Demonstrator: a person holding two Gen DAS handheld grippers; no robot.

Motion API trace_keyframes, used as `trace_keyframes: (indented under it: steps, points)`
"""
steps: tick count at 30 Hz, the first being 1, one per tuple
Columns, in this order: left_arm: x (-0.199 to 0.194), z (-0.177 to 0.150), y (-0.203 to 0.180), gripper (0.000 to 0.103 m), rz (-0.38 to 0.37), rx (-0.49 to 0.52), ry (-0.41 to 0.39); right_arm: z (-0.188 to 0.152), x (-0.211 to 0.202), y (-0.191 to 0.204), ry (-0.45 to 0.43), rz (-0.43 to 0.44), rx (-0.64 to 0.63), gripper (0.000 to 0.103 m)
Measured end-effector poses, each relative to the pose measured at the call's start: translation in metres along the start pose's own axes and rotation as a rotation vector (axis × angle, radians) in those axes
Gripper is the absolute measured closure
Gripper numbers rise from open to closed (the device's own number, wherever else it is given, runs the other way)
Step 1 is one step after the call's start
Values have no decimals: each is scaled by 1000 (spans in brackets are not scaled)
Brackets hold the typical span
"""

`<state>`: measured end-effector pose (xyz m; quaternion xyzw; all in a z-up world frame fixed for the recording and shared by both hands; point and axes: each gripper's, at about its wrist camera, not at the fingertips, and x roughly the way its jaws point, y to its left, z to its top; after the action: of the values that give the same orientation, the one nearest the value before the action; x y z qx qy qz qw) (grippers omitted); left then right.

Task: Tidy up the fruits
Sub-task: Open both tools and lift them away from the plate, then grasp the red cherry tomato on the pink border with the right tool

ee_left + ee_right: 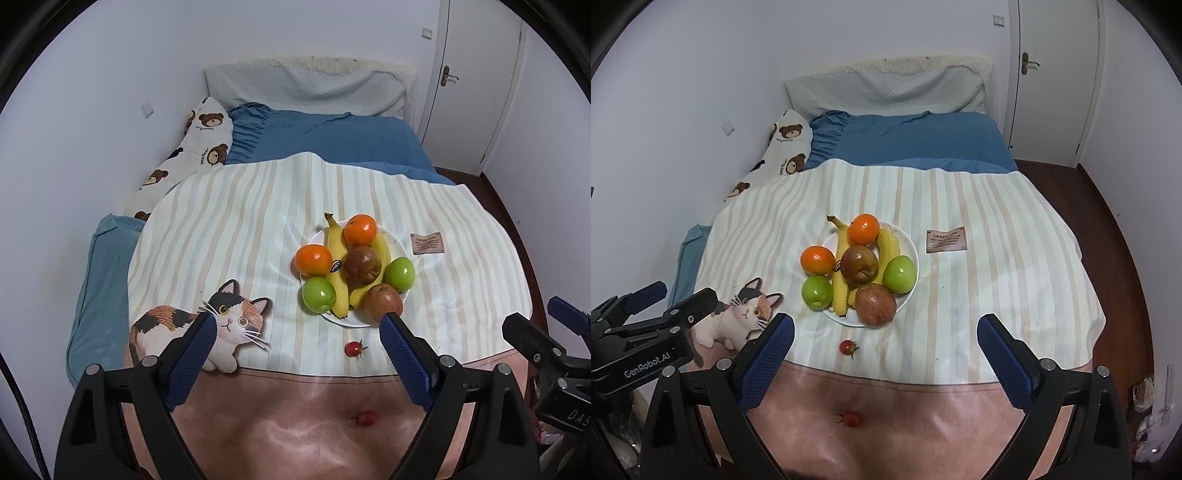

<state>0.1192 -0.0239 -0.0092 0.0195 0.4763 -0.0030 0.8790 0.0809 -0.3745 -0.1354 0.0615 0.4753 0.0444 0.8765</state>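
Note:
A white plate (pixel 364 322) (pixel 908 243) on the striped bedspread holds two oranges (pixel 313 260) (pixel 863 229), two green apples (pixel 318 294) (pixel 899 274), two reddish apples (pixel 383 302) (pixel 875 304) and bananas (pixel 337 280) (pixel 840 291). A small red cherry tomato (pixel 353 348) (pixel 847 347) lies in front of the plate. A second one (pixel 366 418) (pixel 852 418) lies nearer on the pink band. My left gripper (pixel 299 328) is open and empty above the bed's near edge. My right gripper (pixel 886 328) is open and empty beside it.
A cat picture (pixel 207 332) (pixel 742 317) is printed on the spread at the left. A bear-print pillow (pixel 192 155), blue bedding (pixel 332 136) and a pale pillow lie behind. A wall runs along the left. A door (pixel 1056 74) and wooden floor are at the right.

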Motion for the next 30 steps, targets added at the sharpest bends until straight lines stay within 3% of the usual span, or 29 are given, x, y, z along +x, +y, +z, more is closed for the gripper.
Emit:
trace_keyframes:
  steps: [6, 12, 14, 16, 20, 23, 25, 27, 30]
  points:
    - [4, -12, 3, 13, 41, -1, 12, -15, 10, 2, 76, 79, 8, 1]
    - [65, -47, 10, 13, 147, 52, 154, -70, 103, 9, 320, 185, 28, 1]
    - [88, -62, 12, 13, 177, 72, 211, -94, 139, 14, 407, 180, 17, 8]
    - [107, -77, 14, 13, 196, 101, 258, -118, 168, 19, 478, 196, 21, 29]
    - [132, -96, 18, 13, 216, 126, 325, -151, 197, 31, 533, 214, 6, 36]
    - [145, -103, 19, 13, 216, 125, 353, -168, 212, 39, 553, 215, -3, 49]
    - [150, -104, 17, 13, 209, 124, 361, -176, 221, 43, 558, 203, -15, 67]
    - [155, -102, 14, 13, 182, 129, 357, -179, 221, 44, 531, 186, -28, 73]
    - [164, -94, 3, 13, 109, 135, 345, -176, 212, 42, 478, 154, -40, 73]
